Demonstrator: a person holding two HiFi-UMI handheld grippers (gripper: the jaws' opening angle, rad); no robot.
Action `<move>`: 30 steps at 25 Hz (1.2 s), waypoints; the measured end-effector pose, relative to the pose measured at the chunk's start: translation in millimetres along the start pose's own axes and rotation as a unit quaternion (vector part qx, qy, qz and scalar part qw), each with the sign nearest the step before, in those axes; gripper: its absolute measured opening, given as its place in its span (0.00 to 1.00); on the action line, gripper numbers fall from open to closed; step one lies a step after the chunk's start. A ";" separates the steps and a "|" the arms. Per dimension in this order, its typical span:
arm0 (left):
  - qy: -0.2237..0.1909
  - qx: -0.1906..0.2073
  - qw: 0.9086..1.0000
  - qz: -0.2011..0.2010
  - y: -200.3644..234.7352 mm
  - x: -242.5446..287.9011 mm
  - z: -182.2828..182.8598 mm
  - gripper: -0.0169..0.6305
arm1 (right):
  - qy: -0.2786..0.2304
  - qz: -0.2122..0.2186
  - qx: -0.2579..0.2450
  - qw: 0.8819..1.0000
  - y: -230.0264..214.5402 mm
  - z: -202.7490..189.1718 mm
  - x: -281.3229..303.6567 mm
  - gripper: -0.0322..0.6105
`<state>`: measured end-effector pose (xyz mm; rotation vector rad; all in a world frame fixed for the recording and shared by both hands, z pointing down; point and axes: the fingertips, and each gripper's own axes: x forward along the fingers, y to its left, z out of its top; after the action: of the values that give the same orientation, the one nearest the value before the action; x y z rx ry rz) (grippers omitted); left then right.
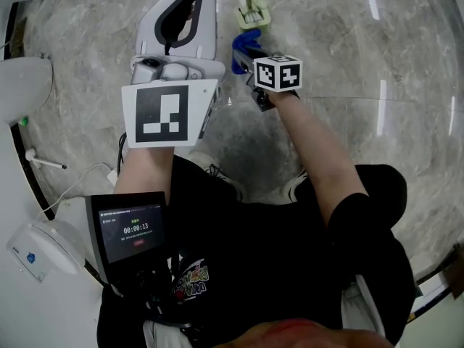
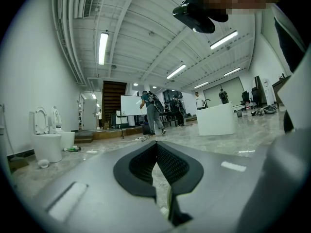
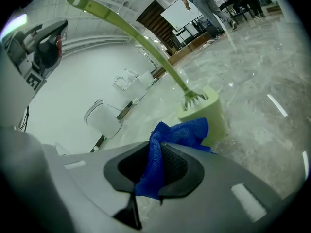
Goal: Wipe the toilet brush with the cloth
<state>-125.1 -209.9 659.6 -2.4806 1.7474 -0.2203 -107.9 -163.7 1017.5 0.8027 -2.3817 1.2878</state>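
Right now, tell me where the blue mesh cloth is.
The blue mesh cloth is pinched in the right tongs, just short of the pale green toilet brush holder; the head view shows it at top centre.

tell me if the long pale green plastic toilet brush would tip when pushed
Likely tippy: the pale green toilet brush leans far out of its small square holder. Thin and plastic, it probably flexes and weighs little.

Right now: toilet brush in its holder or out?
In: the toilet brush has its bristles inside the green holder, with the handle slanting up out of it.
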 end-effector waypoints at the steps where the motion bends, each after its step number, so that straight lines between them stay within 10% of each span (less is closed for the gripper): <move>1: 0.000 0.000 1.000 0.000 0.2 -0.1 -0.1 0.03 | 0.000 -0.002 0.003 1.000 -2.2 -0.9 -0.7 0.17; 13: -0.005 -0.008 1.000 -0.004 -3.6 4.1 3.0 0.03 | -0.149 -0.113 0.082 0.979 -110.2 87.8 -89.6 0.17; 17: -0.005 -0.009 1.000 -0.004 -4.0 4.0 2.3 0.03 | -0.171 -0.198 0.010 0.965 -144.2 114.6 -134.7 0.17; 23: -0.001 -0.017 1.000 0.002 -1.1 5.6 -0.5 0.03 | -0.012 -0.317 -0.238 0.918 -173.9 91.4 -145.2 0.17; 30: 0.005 -0.012 1.000 0.000 -2.5 6.4 -3.2 0.03 | 0.105 -0.284 -0.231 0.925 -175.3 -6.5 -109.7 0.17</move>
<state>-121.2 -215.1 663.5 -2.4995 1.7634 -0.2133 85.9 -199.2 1080.3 1.0310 -1.9438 0.5205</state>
